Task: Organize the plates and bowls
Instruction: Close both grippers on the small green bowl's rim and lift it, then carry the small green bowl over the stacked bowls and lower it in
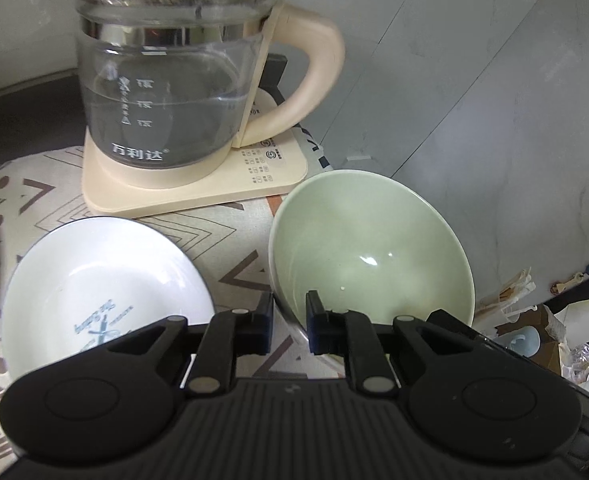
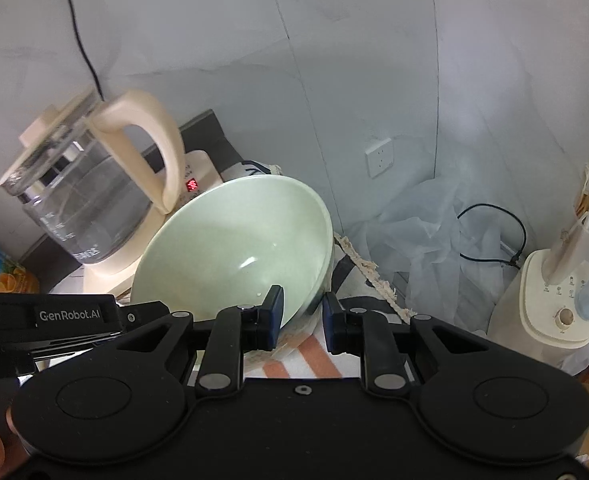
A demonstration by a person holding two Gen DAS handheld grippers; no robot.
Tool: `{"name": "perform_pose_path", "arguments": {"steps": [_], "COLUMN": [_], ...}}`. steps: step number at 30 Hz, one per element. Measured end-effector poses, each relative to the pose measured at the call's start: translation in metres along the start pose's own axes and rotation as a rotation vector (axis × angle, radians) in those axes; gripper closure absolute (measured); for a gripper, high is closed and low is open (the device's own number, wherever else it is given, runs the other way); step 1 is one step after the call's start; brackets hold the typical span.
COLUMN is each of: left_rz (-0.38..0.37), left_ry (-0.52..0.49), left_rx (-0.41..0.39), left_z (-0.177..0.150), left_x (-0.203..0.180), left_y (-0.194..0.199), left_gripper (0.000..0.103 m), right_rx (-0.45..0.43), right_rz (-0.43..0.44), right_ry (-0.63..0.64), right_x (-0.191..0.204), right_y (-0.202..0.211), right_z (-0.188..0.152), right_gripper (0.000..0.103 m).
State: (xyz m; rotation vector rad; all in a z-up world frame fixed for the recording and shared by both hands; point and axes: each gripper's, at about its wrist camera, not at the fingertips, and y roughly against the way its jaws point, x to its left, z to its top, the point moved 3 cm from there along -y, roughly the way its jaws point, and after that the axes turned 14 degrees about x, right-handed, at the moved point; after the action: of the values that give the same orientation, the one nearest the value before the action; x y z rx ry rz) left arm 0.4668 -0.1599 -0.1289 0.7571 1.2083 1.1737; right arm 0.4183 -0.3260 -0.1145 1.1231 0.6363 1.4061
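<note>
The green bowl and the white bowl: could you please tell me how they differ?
The green bowl is plain, deep and tilted, its rim between both grippers' fingers. The white bowl is shallower, carries blue printed lettering and sits untouched on the patterned cloth. Both are empty.

Dim, cool indoor light. Small glare spots on the green bowl (image 1: 370, 256) interior; kettle (image 1: 166, 92) handle slightly motion-blurred. Strong fisheye bending with dark vignetted corners in both views.

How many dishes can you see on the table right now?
2: a green bowl, tilted, with both grippers at its rim, right of the kettle base, and a white plate left of it on the patterned cloth. Others may lie out of view.
</note>
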Motion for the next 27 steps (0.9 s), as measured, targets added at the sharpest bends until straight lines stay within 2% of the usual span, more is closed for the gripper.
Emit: {"name": "perform_pose_path", "arguments": {"steps": [15, 27], "left_rz": [0.003, 0.015], "left_ry": [0.013, 0.053], "left_rx": [-0.091, -0.143], "left_z": [-0.044, -0.084], "left_x": [0.003, 0.013], "left_y": [0.053, 0.088], "left_gripper": [0.088, 0.088], "right_rx": [-0.075, -0.100], "right_rz": [0.036, 0.068], "right_ry": [0.045, 0.096], "right_x": [0.015, 0.023], "right_y": [0.053, 0.077], "right_z": [-0.032, -0.055], "right_gripper": [0.082, 0.082]}}
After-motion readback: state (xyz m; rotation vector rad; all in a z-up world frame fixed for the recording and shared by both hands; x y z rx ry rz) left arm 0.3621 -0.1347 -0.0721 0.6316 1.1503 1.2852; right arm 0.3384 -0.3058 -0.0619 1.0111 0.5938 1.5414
